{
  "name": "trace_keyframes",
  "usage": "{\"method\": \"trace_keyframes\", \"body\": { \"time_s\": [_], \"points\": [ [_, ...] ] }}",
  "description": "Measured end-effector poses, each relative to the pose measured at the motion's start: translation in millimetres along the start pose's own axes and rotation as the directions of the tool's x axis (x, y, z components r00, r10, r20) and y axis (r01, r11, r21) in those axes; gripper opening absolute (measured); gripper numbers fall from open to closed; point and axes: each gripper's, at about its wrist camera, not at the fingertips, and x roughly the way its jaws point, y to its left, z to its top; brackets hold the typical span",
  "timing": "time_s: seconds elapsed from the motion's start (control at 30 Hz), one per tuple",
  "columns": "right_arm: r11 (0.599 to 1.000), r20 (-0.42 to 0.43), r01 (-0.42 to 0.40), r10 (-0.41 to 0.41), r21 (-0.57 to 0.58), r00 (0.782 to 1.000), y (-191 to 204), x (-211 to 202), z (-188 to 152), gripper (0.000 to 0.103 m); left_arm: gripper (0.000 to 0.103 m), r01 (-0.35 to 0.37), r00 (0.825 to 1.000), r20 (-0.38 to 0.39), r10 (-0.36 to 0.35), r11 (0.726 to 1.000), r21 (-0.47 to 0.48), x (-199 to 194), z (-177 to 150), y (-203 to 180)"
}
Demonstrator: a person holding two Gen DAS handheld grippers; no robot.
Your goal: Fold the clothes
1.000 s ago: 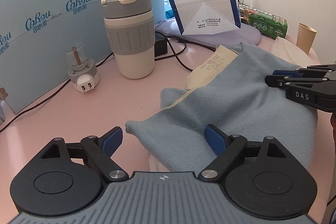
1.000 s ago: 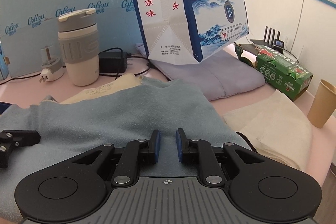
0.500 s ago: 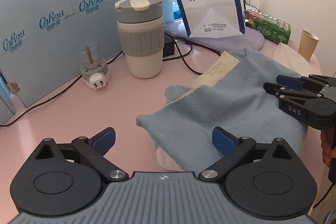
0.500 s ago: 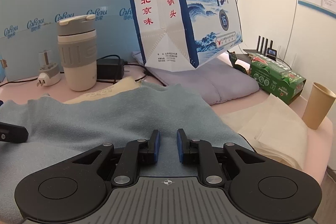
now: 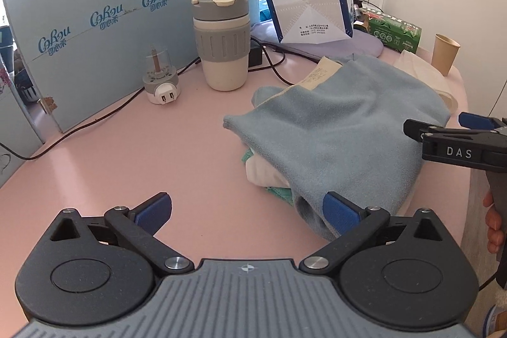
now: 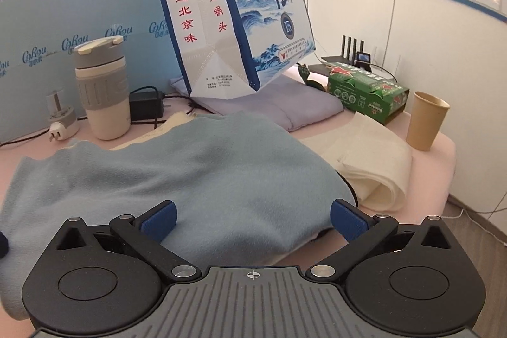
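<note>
A light blue fleece cloth (image 5: 332,122) (image 6: 190,173) lies folded over a small pile of white and green clothes (image 5: 263,173) on the pink table (image 5: 126,163). My left gripper (image 5: 245,206) is open at the cloth's near left corner, with only bare table between its blue pads. My right gripper (image 6: 252,213) hovers over the cloth's near edge. Its jaws are opening wide, and the cloth lies below them without the pads pressing it. In the left wrist view the right gripper (image 5: 440,122) shows at the right edge, held by a hand (image 5: 494,224).
A grey and white tumbler (image 5: 221,40), a plug adapter (image 5: 160,81) and cables stand behind the cloth, before a blue board. A printed bag (image 6: 228,21) sits on lavender fabric (image 6: 285,103). At right lie a cream folded cloth (image 6: 370,167), a green box (image 6: 364,94) and a paper cup (image 6: 426,122).
My right gripper's jaws went from nearly shut to wide open. My left gripper opened a little wider. Both grippers drew back from the blue cloth, which stays on the pile.
</note>
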Motion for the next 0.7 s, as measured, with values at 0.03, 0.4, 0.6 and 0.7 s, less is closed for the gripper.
{"method": "trace_keyframes", "body": {
  "time_s": [0.03,0.4,0.6,0.7],
  "points": [
    [1.000,0.002,-0.002,0.002,0.019,1.000,1.4,-7.2,-2.3,0.103,0.102,0.000,1.000,0.005,0.000,1.000,0.000,-3.9,-1.6,1.6],
    [0.993,-0.113,-0.122,0.121,-0.006,0.986,44.9,-55.4,-40.7,0.103,0.102,0.034,0.996,-0.078,-0.038,0.998,-0.047,-20.8,-44.2,14.7],
    [0.981,-0.221,-0.196,0.190,-0.008,0.957,59.4,-66.6,-69.0,0.103,0.102,0.070,0.988,-0.130,-0.079,0.995,-0.070,-13.0,-63.3,14.3],
    [0.982,-0.267,-0.191,0.182,-0.007,0.946,64.6,-61.6,-77.1,0.103,0.102,0.079,0.979,-0.180,-0.096,0.992,-0.097,-3.0,-71.4,15.1]
  ]
}}
